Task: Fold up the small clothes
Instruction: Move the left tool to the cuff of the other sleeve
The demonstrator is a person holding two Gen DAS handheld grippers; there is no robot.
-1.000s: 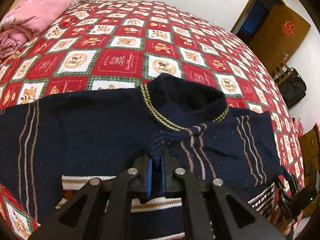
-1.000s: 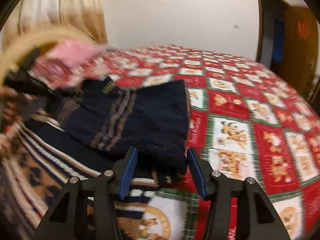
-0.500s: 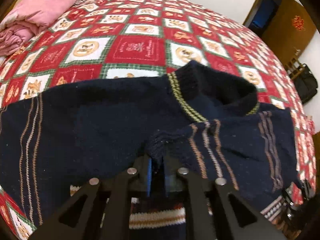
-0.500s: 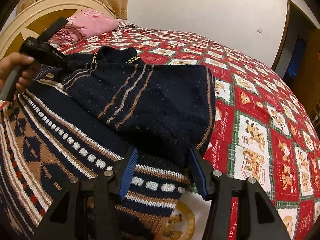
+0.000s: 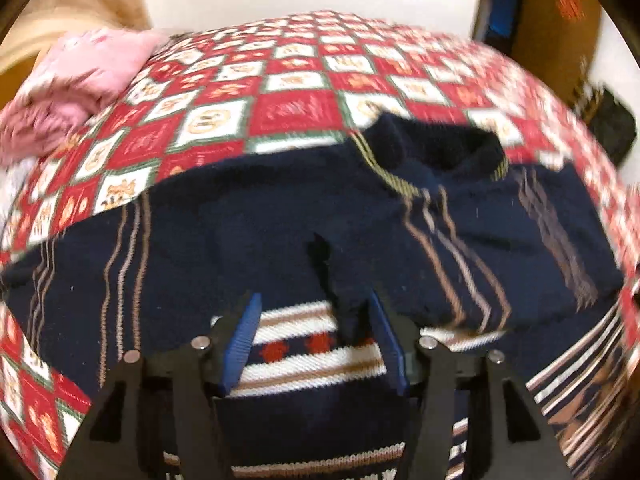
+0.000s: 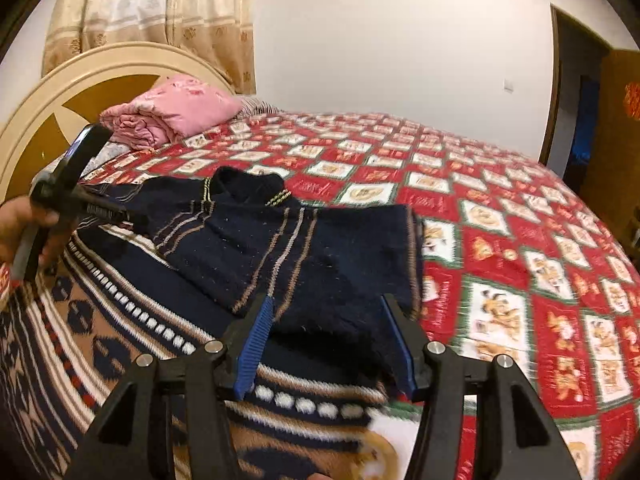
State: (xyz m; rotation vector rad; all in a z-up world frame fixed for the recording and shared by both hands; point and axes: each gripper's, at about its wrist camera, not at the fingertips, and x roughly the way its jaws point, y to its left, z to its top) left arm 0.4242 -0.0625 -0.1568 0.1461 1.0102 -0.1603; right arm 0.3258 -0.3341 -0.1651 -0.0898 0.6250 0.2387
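Observation:
A small navy knitted sweater (image 5: 248, 240) with tan stripes lies on the red checked bedspread (image 5: 296, 112), collar away from me. Its right sleeve (image 5: 452, 248) is folded across the chest. My left gripper (image 5: 314, 340) hovers low over the patterned hem band. Its jaws are opening, and the sleeve cuff (image 5: 340, 304) lies loose between them, close to the right pad. In the right wrist view my right gripper (image 6: 326, 344) is open over the folded edge of the sweater (image 6: 320, 264), with dark fabric between its fingers but not pinched. There the left gripper (image 6: 100, 212) shows at the far left, held by a hand (image 6: 20, 220).
A folded pink quilt (image 6: 172, 114) lies at the head of the bed by the cream headboard (image 6: 80, 80), with a curtain behind. A doorway (image 6: 580, 100) stands at the right wall, and a dark bag (image 5: 612, 128) sits beyond the bed's right edge.
My left jaws were shut on the sleeve cuff and now stand apart, the cuff released onto the sweater. The right gripper has drawn back a little, still open.

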